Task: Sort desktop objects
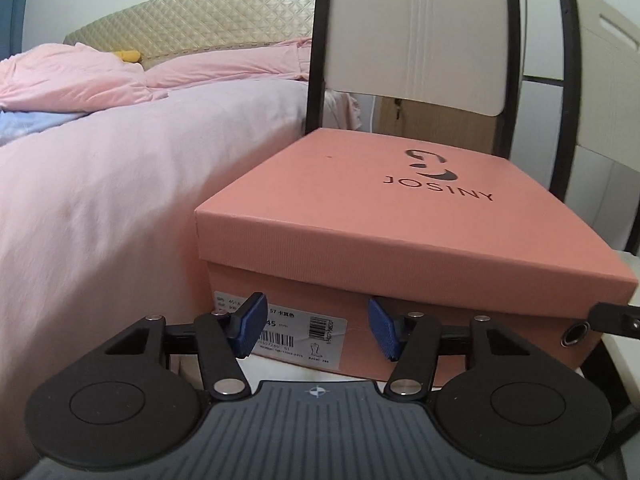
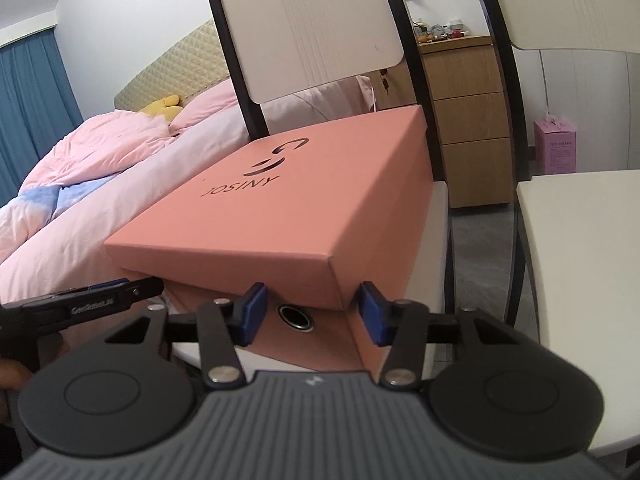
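Observation:
A salmon-pink JOSINY shoe box (image 1: 400,216) with its lid on sits on a white chair seat (image 2: 440,208). My left gripper (image 1: 318,326) is open and empty, its blue pads just below the lid's edge at the labelled end of the box. My right gripper (image 2: 310,314) is open and empty at the box's near corner (image 2: 336,272), its pads either side of a metal eyelet (image 2: 296,316) under the lid's edge. The left gripper also shows in the right wrist view (image 2: 100,296) at the box's left. The lid (image 2: 304,200) looks slightly raised on that side.
A bed (image 1: 120,160) with pink bedding lies to the left of the chair. The chair back (image 1: 416,32) rises behind the box. A second white chair (image 2: 580,260) stands to the right. A wooden drawer unit (image 2: 468,120) and a pink carton (image 2: 554,148) stand behind.

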Motion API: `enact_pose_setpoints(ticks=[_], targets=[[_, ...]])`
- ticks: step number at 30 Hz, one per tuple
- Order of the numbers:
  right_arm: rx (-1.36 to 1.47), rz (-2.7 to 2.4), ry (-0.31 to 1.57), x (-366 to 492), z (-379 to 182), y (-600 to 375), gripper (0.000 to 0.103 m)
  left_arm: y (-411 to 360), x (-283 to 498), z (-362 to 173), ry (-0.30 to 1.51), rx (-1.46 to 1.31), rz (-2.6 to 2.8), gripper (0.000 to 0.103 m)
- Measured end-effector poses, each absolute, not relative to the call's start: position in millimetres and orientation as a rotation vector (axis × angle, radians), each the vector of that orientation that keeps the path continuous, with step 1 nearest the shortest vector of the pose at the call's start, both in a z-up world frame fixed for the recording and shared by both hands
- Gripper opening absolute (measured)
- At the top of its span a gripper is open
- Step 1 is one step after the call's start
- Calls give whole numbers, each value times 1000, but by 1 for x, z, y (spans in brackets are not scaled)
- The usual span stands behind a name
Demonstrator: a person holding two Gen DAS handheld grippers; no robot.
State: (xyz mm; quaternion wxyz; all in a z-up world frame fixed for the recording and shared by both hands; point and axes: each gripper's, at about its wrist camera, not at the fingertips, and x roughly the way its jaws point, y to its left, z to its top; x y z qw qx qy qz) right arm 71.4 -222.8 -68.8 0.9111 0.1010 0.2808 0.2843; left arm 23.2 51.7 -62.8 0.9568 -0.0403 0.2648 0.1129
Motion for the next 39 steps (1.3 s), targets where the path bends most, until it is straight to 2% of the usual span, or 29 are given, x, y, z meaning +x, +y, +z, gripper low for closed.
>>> enact_pose_setpoints(ticks=[6,9,12,14,17,24,28,33,35,39], targets=[[195,600,570,76,-68,-210,48,57,35,-61,550,-93,242,60],[186,595,570,76,-67,-206,49,56,27,-58,527,-96,203,62],[177,580,555,70,-63,-206,49,50,10,-50,464,-66,169,69],[169,572,532,62,-58,-206,49,49,-4,-44,428,-58,149,78],[155,558,478,47,-46,-208,49,45,-21,-33,367,-33,135,87],[213,502,368,9,-25,-215,50,42,-44,-6,256,-12,88,97],[180,445,261,-12,-17,-218,67,41,-50,-6,206,0,47,100],[246,391,206,-16,-20,-227,72,46,-45,-17,175,0,41,101],[255,371,190,-16,-22,-228,83,51,-47,-16,153,-24,49,102],[227,366,186,-13,-26,-221,87,56,-49,-18,123,-46,90,103]])
